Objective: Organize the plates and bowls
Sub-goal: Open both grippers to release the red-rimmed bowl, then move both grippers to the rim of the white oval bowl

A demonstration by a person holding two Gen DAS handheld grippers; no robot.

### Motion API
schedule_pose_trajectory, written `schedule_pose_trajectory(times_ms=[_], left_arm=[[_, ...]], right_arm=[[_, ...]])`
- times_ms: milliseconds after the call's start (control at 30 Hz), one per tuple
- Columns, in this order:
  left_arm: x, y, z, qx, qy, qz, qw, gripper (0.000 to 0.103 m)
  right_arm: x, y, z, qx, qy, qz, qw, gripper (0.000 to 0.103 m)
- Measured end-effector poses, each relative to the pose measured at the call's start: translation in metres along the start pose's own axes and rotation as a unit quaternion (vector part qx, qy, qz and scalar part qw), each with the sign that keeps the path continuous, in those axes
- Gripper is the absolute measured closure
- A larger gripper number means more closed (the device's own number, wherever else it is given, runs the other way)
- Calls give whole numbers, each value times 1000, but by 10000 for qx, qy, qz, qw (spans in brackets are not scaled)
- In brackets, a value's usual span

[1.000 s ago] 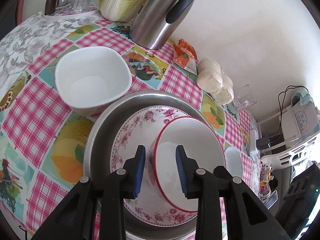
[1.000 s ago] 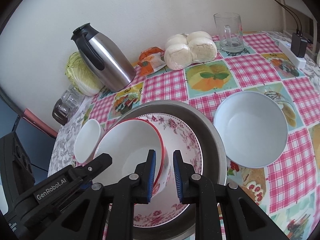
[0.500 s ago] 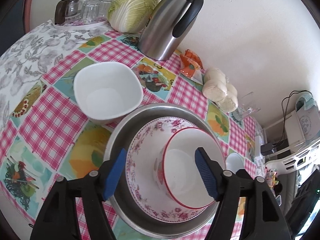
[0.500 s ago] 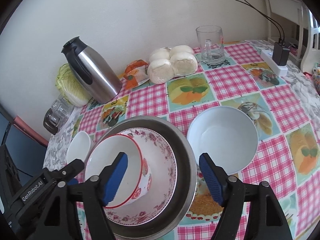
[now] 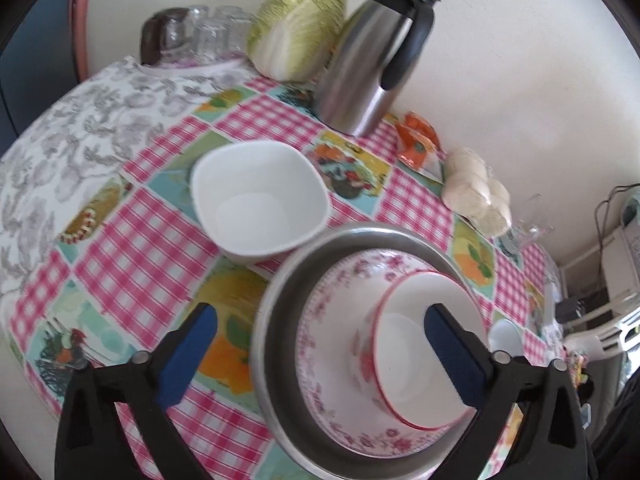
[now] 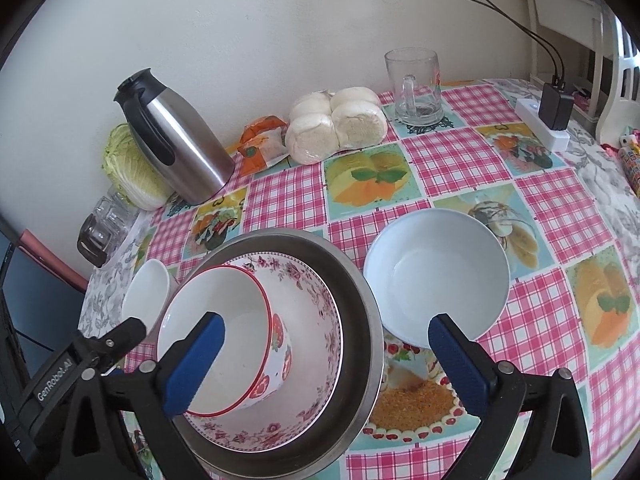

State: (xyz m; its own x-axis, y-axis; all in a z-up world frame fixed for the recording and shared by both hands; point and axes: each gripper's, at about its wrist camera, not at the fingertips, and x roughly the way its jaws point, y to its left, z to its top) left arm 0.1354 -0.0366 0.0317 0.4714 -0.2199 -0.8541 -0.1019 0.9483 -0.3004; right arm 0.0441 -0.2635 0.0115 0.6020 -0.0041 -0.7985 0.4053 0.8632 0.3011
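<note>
Steel basin w/ floral plate & red-rimmed bowl nested inside is sitting near-centre, while left gripper & right gripper jaws are opening wide, gripping nothing, white bowl lying right.

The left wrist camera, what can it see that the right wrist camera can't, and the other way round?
Only the left wrist view shows the left gripper, its jaws opening with nothing gripped. Only the right wrist view shows the right gripper, also opening and empty, plus the power strip. Both show the red-rimmed bowl tilted inside the floral bowl, which sits in the metal basin, and the steel jug.
</note>
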Motion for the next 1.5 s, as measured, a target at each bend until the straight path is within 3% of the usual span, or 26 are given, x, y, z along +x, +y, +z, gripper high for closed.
schedule_pose_trajectory(times_ms=[333, 733, 867, 967, 1267, 1500], left_arm=[[-13, 17, 15, 3, -460, 426, 9980, 0], [-15, 52, 37, -202, -762, 634, 9949, 0], [-13, 64, 40, -210, -860, 623, 9941, 0], [-11, 73, 43, -226, -893, 709, 9932, 0], [-3, 110, 50, -565, -828, 579, 9933, 0], [5, 133, 54, -930, -832, 376, 9915, 0]], right_arm=[[1, 6, -2, -65, -71, -62, 9999, 0], [-11, 18, -5, -87, -539, -160, 9984, 0], [-14, 19, -6, -2, -552, -9, 9985, 0], [-15, 26, -11, -155, -652, -303, 9973, 0], [-19, 37, -19, -304, -695, -484, 9959, 0], [-32, 52, -6, -517, -841, -590, 9934, 0]])
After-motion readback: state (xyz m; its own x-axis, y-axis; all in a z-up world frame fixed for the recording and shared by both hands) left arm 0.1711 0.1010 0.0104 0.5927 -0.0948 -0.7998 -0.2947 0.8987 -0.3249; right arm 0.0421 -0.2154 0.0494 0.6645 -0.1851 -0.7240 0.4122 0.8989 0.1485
